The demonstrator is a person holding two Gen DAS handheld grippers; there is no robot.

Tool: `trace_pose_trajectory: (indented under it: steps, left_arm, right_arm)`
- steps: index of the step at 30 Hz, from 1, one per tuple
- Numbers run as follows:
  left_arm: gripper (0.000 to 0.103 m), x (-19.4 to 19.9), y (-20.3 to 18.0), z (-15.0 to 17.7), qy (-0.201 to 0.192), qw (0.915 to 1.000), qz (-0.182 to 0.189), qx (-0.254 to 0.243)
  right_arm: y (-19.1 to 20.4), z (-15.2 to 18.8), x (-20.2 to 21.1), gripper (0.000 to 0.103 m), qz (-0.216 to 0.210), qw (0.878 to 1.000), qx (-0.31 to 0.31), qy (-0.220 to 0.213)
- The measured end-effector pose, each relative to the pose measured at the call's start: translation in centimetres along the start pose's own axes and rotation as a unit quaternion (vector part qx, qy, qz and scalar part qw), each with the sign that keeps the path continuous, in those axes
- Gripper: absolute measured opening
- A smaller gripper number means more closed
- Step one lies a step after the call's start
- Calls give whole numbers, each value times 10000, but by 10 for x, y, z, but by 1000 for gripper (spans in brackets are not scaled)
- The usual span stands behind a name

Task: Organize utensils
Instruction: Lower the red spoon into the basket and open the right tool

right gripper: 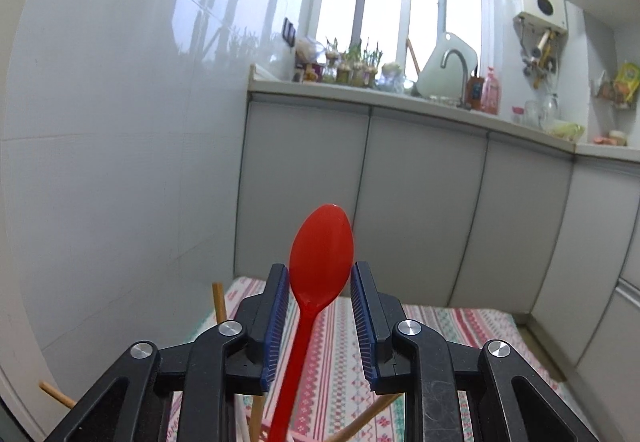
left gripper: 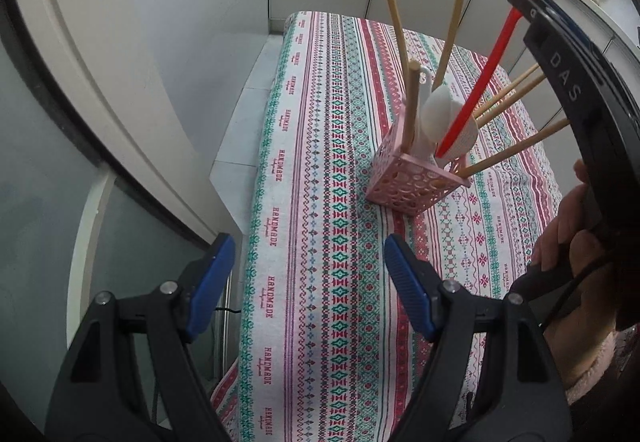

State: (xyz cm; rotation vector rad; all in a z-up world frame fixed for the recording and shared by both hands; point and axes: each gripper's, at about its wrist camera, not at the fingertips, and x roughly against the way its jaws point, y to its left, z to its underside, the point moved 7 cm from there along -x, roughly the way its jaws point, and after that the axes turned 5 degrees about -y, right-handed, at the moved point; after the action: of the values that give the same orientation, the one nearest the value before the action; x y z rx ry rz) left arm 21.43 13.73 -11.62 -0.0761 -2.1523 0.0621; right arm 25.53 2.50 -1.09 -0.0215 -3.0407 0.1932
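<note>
A pink perforated utensil holder [left gripper: 416, 181] stands on the patterned tablecloth [left gripper: 320, 161]. In it are several wooden chopsticks [left gripper: 400, 37], a white spoon [left gripper: 440, 109] and a red spoon [left gripper: 484, 77] that leans right with its handle end down in the holder. My right gripper [right gripper: 320, 270] is level at the top of the red spoon [right gripper: 320, 254]. Its blue pads flank the lower bowl with a slim gap on each side, so it is open. My left gripper [left gripper: 308, 254] hovers open over the cloth in front of the holder, holding nothing.
A hand in a fluffy sleeve [left gripper: 568, 242] holds the right tool at the right edge. Beyond the table are grey cabinet doors [right gripper: 420, 209], a counter with a sink tap [right gripper: 454, 61] and jars. A white wall [right gripper: 120, 121] stands to the left, and the table's left edge [left gripper: 260, 169] drops to the floor.
</note>
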Motion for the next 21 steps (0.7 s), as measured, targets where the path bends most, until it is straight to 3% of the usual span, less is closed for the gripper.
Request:
trace_pose_trajectory:
  steps: [2,13,21]
  left_arm:
    - [77,-1,1,0,15,10000,-2,56]
    - [77,-1,2,-1,79,9996,100,244]
    - [82,26,-15,1,-334,9991,103,220]
  right_arm:
    - [-4,3,-2,51,-36,9999,-95,53]
    - [-24,-20,20,53,-284,9988,-327,221]
    - [-60,-41,81,71,-634,9937,-554,736]
